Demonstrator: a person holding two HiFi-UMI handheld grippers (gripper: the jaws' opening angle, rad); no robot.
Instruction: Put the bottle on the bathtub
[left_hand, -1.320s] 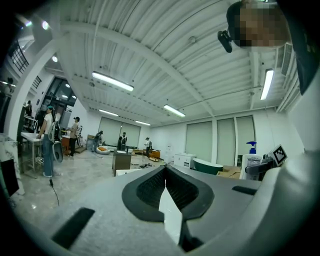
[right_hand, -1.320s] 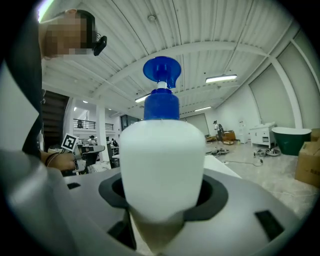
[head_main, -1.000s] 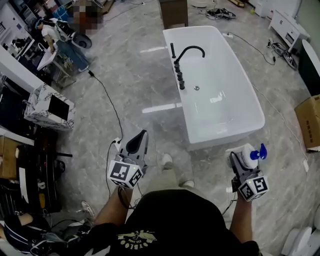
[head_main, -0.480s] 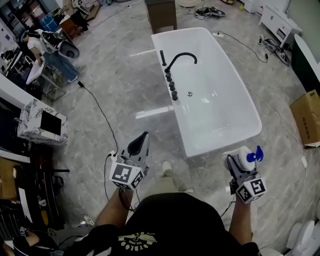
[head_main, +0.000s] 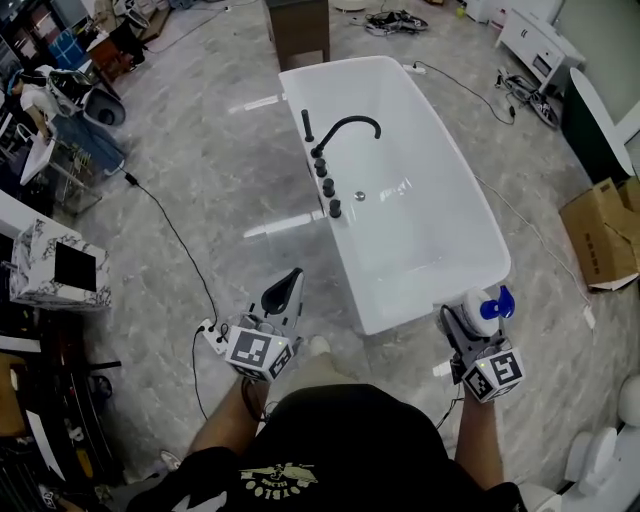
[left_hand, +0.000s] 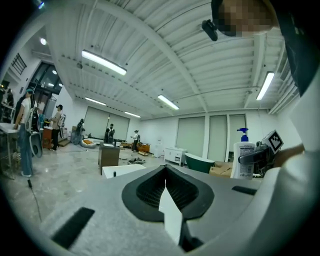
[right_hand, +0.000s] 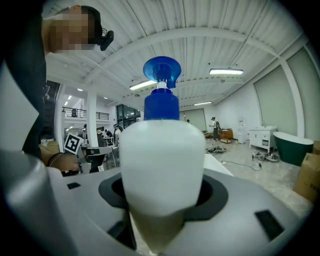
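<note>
My right gripper (head_main: 466, 322) is shut on a white pump bottle (head_main: 480, 309) with a blue pump head, held upright just off the near right corner of the white bathtub (head_main: 470, 210). In the right gripper view the bottle (right_hand: 161, 165) fills the middle between the jaws. My left gripper (head_main: 283, 294) is shut and empty, over the floor left of the tub's near end; its jaws meet in the left gripper view (left_hand: 165, 192). A black faucet (head_main: 345, 128) and knobs line the tub's left rim.
A cable (head_main: 175, 240) runs over the grey floor at left. A patterned box (head_main: 55, 268) and cluttered shelving stand at far left. A cardboard box (head_main: 600, 225) lies at right, a dark cabinet (head_main: 298, 28) beyond the tub.
The bathtub has drifted left and down in the head view as I moved closer. Both grippers keep their hold and posture; the bottle now sits beside the tub's near corner.
</note>
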